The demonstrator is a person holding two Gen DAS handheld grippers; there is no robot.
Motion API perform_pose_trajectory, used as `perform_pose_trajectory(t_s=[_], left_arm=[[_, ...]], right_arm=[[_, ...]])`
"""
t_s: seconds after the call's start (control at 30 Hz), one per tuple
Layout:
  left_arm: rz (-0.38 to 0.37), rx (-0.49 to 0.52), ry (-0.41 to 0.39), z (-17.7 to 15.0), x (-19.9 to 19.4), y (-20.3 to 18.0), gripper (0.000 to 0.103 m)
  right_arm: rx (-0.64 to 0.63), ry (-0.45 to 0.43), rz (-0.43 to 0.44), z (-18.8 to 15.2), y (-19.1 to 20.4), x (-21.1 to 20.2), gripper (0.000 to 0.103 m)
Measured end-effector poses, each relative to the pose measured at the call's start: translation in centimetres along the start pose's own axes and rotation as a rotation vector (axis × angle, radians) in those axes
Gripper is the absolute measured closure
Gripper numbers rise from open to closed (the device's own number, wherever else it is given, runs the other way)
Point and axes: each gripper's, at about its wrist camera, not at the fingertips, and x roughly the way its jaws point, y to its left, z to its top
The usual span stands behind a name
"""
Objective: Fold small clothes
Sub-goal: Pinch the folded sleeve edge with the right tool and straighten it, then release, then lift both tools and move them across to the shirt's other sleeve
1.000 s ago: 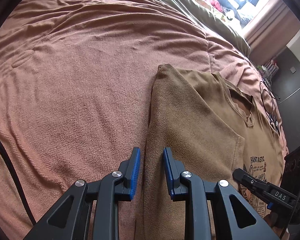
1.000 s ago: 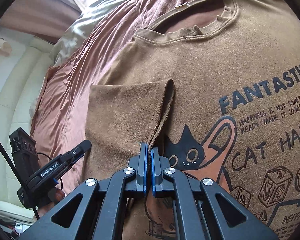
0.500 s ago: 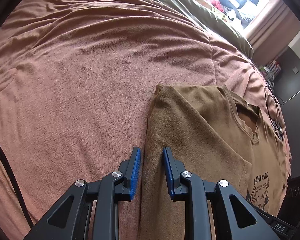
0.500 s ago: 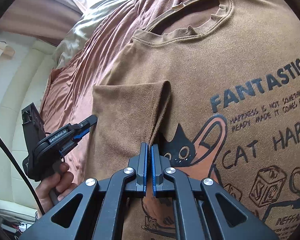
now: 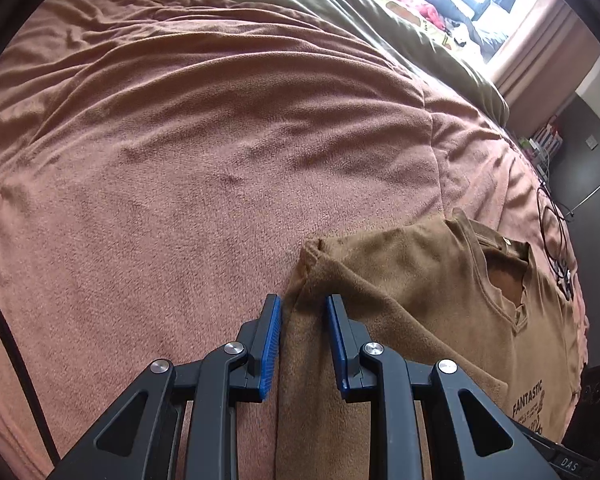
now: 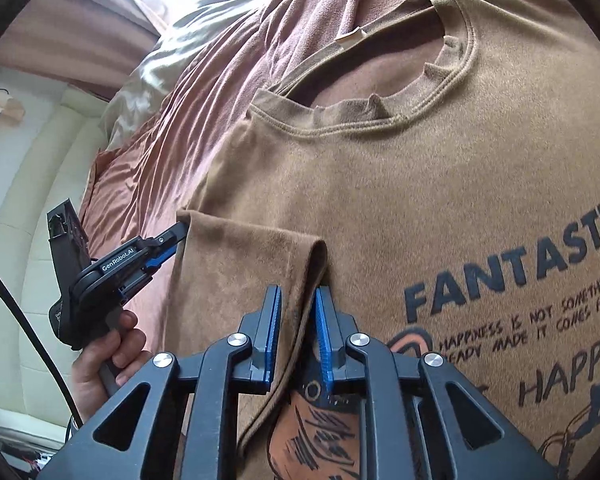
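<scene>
A brown T-shirt (image 5: 420, 280) (image 6: 380, 200) with a "FANTASTIC" cat print lies flat on the bed, its left sleeve (image 6: 240, 264) folded in over the chest. My left gripper (image 5: 303, 320) hovers over the shirt's folded side edge near the shoulder corner. Its jaws stand narrowly apart with the cloth edge lying between them, not pinched. In the right wrist view the left gripper (image 6: 178, 236) has its tips at that corner. My right gripper (image 6: 297, 320) is at the sleeve's hem. Its jaws are opening, and the hem hangs loose between the blue pads (image 6: 274, 320).
A pink-brown fleece blanket (image 5: 180, 160) covers the bed, with an olive duvet (image 5: 340, 8) behind it. A thin black cable (image 5: 552, 220) lies near the bed's right edge. A hand (image 6: 100, 360) holds the left gripper beside a cream padded headboard (image 6: 20, 200).
The left gripper slid along the folded edge toward the shoulder corner. The right jaws, shut on the sleeve hem before, have parted, and the right gripper moved a little toward the collar.
</scene>
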Motion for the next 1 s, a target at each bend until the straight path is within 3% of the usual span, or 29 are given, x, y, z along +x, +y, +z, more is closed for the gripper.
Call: perform_pose_trajectory(t_s=[0.17,0.23,0.43,0.6,0.63,0.7,0.73,1.0], left_arm=[[-0.009,0.003,-0.017,0.9,0.7,0.0,0.079],[-0.012,0.017,-0.036,1.0,0.6,-0.1,0.094],[0.068,0.05,-0.086,1.3,-0.3,0.0,0.097],[0.079,0.034,-0.055,1.4,0.3,0.8,0.095],[0.076,0.03,-0.043,1.4,0.2,0.8,0.094],[0.061,0.011,-0.03,1.2,-0.5,1.1,0.093],[0.05,0.0,-0.033,1.1,-1.1,1.3,0.093],[0.02,0.015,-0.003,-2.3,-4.7,0.9,0.091]], right_arm=[[0.004,-0.008,0.003,0.7,0.2,1.0,0.089],[-0.005,-0.01,-0.003,0.7,0.4,1.2,0.089],[-0.036,-0.007,-0.038,1.0,1.5,2.0,0.089],[-0.057,-0.003,-0.078,1.1,2.5,1.2,0.088],[-0.065,-0.011,-0.077,0.9,2.8,0.8,0.084],[-0.063,-0.029,-0.061,0.6,3.1,0.1,0.053],[-0.062,-0.037,-0.05,0.4,3.2,-0.2,0.048],[-0.142,-0.027,-0.053,-2.0,4.7,-1.8,0.046]])
